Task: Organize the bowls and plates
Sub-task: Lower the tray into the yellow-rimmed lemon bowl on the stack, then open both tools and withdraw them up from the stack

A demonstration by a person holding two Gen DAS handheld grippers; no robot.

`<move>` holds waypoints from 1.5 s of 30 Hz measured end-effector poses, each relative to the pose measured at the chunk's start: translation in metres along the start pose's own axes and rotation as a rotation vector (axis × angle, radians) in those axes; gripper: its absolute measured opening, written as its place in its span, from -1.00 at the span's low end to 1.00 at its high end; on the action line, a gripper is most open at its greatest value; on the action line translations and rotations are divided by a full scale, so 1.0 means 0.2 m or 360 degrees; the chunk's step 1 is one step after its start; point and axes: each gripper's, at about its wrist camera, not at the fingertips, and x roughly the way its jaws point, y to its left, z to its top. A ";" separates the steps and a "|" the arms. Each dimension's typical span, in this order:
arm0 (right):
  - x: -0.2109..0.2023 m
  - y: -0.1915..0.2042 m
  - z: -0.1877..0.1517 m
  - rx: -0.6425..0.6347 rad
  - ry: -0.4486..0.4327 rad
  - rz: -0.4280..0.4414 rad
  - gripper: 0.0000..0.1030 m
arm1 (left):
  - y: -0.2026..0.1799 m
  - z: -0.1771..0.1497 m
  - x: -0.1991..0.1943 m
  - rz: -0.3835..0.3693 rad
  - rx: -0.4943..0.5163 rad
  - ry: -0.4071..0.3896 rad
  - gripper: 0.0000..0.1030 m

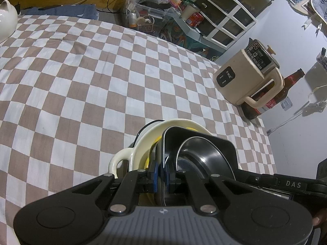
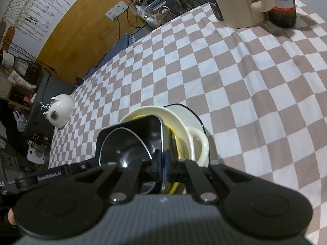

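A stack of dishes is close in front of both cameras over the checked cloth (image 1: 81, 81). At the bottom is a cream bowl with loop handles (image 1: 141, 145) (image 2: 184, 122). In it lie a yellow-rimmed plate (image 1: 154, 140) (image 2: 173, 134), a black square dish (image 1: 204, 138) (image 2: 147, 126) and a black round bowl (image 1: 200, 155) (image 2: 126, 149). My left gripper (image 1: 161, 173) is shut, its blue pads pinching the black square dish's rim on one side. My right gripper (image 2: 163, 163) is shut on the opposite rim of the same dish. Whether the stack rests on the cloth is hidden.
A cream electric kettle (image 1: 245, 75) (image 2: 235, 0) and a brown beer bottle (image 1: 286, 85) (image 2: 283, 2) stand at the cloth's far right corner. A white cat-shaped pot (image 1: 6, 18) (image 2: 61, 110) sits at the far left. A clear plastic box (image 1: 147, 10) lies beyond the cloth.
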 end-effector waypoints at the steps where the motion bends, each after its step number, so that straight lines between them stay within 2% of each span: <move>1: 0.00 0.00 0.00 0.0001 -0.0001 -0.0002 -0.91 | 0.00 0.00 0.00 0.0001 0.0002 -0.0002 -0.86; 9: 0.00 0.01 -0.01 -0.0014 0.0001 -0.0033 -0.77 | 0.00 0.00 -0.01 0.0025 0.0008 -0.0009 -0.77; 11: 0.00 0.01 -0.01 -0.0022 -0.0002 -0.0049 -0.75 | 0.00 0.00 -0.01 0.0039 0.0007 -0.0014 -0.59; 15: -0.02 0.01 0.00 -0.0031 -0.0030 -0.0085 -0.43 | 0.00 -0.01 -0.04 0.0065 0.0007 -0.0033 -0.43; 18: -0.05 -0.01 0.01 -0.0039 -0.0063 -0.0112 -0.31 | 0.00 -0.02 -0.06 0.0082 0.0006 -0.0053 -0.27; 25: -0.11 -0.01 0.02 -0.0125 -0.0108 -0.0152 -0.04 | -0.02 -0.04 -0.13 0.0120 0.0025 -0.0125 0.40; 30: -0.16 0.01 0.02 -0.0229 -0.0137 -0.0193 0.22 | -0.05 -0.05 -0.18 0.0155 0.0045 -0.0180 0.62; 32: -0.18 0.02 0.03 -0.0267 -0.0154 -0.0204 0.31 | -0.06 -0.05 -0.21 0.0169 0.0035 -0.0208 0.87; 34: -0.19 0.03 0.04 -0.0303 -0.0176 -0.0207 0.42 | -0.07 -0.05 -0.25 0.0181 0.0016 -0.0249 0.97; 42: -0.30 0.10 0.05 -0.0410 -0.0295 -0.0185 0.99 | -0.14 -0.06 -0.39 0.0262 0.0013 -0.0359 1.00; 45: -0.34 0.13 0.03 -0.0461 -0.0347 -0.0194 0.99 | -0.17 -0.06 -0.44 0.0299 0.0041 -0.0390 1.00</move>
